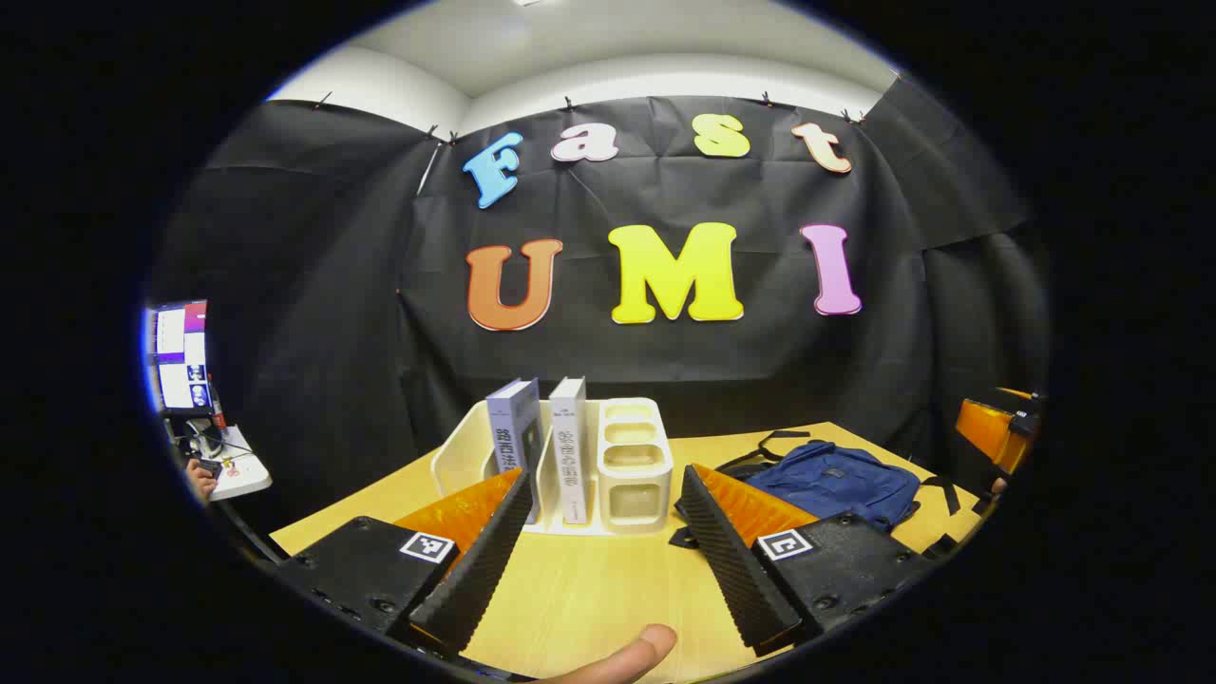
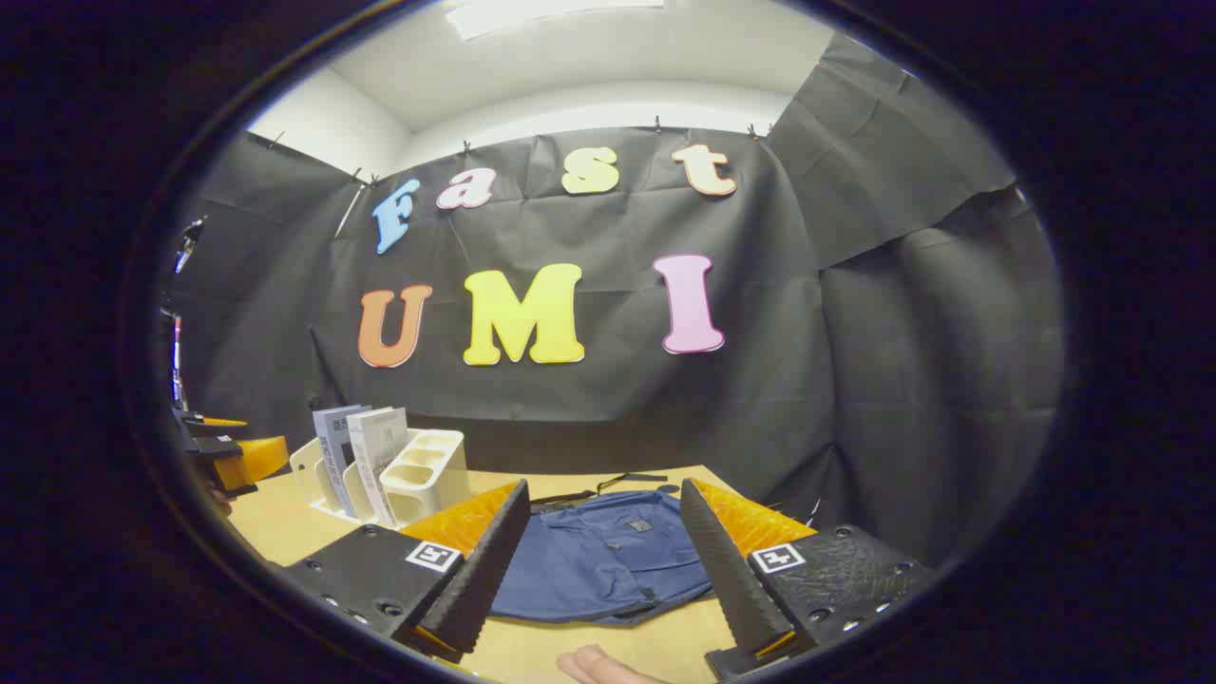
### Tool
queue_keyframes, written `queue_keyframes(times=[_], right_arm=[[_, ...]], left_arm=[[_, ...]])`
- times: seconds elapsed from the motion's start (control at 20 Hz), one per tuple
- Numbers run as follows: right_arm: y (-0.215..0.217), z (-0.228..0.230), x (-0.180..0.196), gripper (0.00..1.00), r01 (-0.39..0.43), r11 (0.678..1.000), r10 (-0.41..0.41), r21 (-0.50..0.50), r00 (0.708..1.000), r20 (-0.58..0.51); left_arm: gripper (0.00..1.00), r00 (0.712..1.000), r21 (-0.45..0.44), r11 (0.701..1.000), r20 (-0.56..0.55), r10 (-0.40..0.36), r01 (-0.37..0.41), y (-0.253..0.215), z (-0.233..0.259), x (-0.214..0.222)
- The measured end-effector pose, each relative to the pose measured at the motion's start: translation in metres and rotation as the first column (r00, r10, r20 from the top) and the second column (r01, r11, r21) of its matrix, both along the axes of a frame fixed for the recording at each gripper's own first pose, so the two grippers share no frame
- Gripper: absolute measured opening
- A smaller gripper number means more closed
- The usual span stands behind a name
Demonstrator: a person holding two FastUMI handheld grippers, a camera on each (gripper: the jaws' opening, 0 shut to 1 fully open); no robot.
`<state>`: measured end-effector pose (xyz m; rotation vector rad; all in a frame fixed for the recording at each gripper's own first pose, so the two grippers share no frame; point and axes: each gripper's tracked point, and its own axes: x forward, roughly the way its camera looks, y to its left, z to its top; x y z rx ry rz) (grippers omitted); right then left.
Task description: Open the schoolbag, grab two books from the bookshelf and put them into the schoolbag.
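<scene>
**Both grippers poised, bag still closed, books still shelved**

The left gripper (image 1: 603, 532) hangs above the table (image 1: 589, 594) with its jaws spread wide and nothing between them. Straight ahead of it at twelve o'clock stands the bookshelf (image 1: 627, 465), a pale plastic rack holding two books upright: a grey book (image 1: 513, 432) and, just beside it, a white book (image 1: 568, 446). The aim suggests this hand is lined up for the shelf.

The right gripper (image 2: 598, 560) is likewise spread and empty, hovering over the schoolbag (image 2: 608, 556), which lies flat on the table at its twelve o'clock. The bag is blue, looks shut, and its straps trail toward the back wall. This hand seems placed to open it first, the sensible order, since the books need somewhere to go.

From the left gripper view the schoolbag (image 1: 831, 480) sits at about two o'clock, near the shelf but apart from it.

The table is light wood. Black cloth drapes the booth's walls, with a white ceiling above. A screen (image 1: 180, 351) glows at nine o'clock in the left gripper view.
</scene>
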<state>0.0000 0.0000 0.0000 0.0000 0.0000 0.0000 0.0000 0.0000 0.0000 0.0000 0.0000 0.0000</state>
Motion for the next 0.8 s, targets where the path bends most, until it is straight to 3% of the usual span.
queue_keyframes(times=[0.3, 0.8], right_arm=[[0.025, 0.010, -0.015, 0.95, 0.010, 0.999, -0.010, -0.041, 1.000, 0.008], [0.075, 0.011, -0.029, 0.98, -0.021, 0.991, 0.023, -0.134, 1.000, 0.014]], left_arm=[[1.00, 0.998, -0.011, 0.998, -0.005, -0.062, 0.061, 0.011, -0.002, -0.015], [1.00, 0.999, 0.014, 0.999, 0.011, -0.031, 0.031, 0.033, 0.000, -0.012]])
